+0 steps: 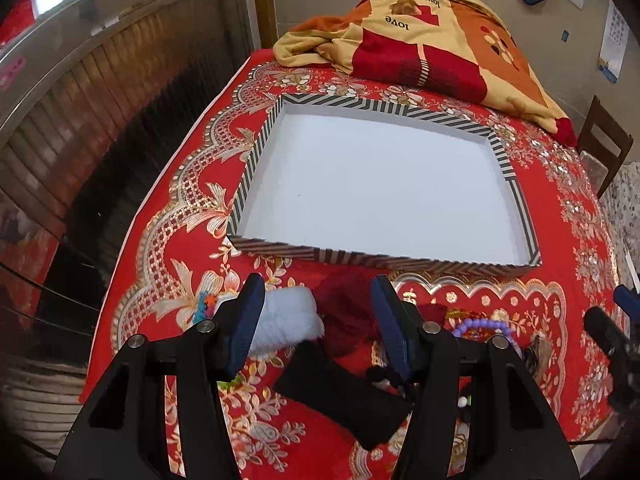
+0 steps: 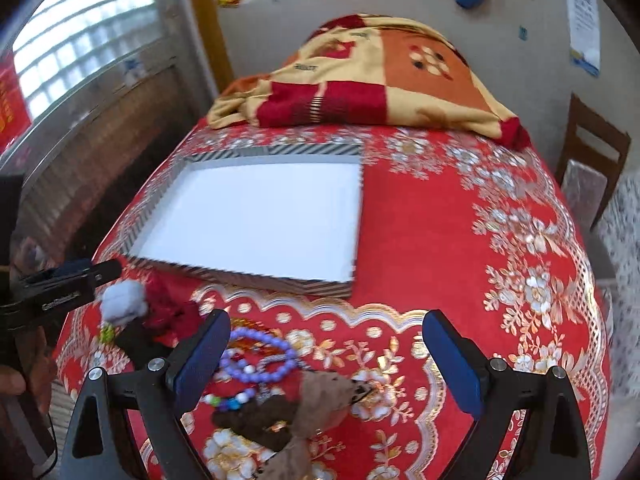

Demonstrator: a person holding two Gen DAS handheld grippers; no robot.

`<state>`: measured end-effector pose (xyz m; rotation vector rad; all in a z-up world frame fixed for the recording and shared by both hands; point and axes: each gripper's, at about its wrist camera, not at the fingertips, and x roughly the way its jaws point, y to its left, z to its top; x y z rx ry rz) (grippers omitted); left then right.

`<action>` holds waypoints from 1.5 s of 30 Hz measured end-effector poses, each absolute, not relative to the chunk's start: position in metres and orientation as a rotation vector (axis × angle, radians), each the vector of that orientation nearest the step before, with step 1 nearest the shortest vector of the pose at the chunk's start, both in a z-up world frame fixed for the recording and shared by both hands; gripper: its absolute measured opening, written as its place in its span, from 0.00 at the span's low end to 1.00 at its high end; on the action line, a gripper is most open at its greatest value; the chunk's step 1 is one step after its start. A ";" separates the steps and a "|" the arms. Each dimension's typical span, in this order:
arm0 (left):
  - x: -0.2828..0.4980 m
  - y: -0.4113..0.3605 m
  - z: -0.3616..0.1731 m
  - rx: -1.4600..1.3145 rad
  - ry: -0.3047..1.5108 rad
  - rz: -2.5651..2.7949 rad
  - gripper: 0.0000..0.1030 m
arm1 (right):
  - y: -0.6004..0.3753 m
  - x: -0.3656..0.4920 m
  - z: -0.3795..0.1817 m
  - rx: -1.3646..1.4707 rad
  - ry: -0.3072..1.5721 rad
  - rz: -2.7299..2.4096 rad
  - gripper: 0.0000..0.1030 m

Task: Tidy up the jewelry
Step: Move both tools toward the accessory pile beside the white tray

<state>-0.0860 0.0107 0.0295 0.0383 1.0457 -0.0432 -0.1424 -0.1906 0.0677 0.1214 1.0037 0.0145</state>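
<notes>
A shallow striped box with a white inside (image 1: pixel 376 196) lies empty on the red tablecloth; it also shows in the right wrist view (image 2: pixel 264 220). My left gripper (image 1: pixel 318 312) is open over a white fluffy piece (image 1: pixel 288 320), a dark red piece (image 1: pixel 348 312) and a black pouch (image 1: pixel 340 396). A purple bead bracelet (image 1: pixel 480 326) lies to its right. My right gripper (image 2: pixel 328 344) is open above the purple bead bracelet (image 2: pixel 260 354), a multicoloured bead string (image 2: pixel 230 400) and a brown fabric bow (image 2: pixel 312 400). The left gripper (image 2: pixel 68 280) shows at the left edge there.
A folded red and yellow blanket (image 1: pixel 432 36) lies at the far end of the table (image 2: pixel 440 240). A wooden chair (image 2: pixel 592 160) stands to the right. A window and slatted panel (image 1: pixel 100 100) are on the left.
</notes>
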 end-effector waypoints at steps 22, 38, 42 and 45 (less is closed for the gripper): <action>-0.118 0.028 0.040 0.003 1.000 0.000 0.54 | -0.137 -0.145 0.081 0.030 0.985 0.061 0.93; -0.121 0.029 0.039 0.002 1.009 0.008 0.54 | -0.133 -0.141 0.081 0.016 0.987 0.070 0.93; -0.122 0.029 0.039 0.005 1.007 0.008 0.54 | -0.132 -0.141 0.081 0.011 0.989 0.069 0.93; -0.122 0.028 0.039 0.004 1.007 0.008 0.54 | -0.132 -0.141 0.082 0.012 0.987 0.068 0.93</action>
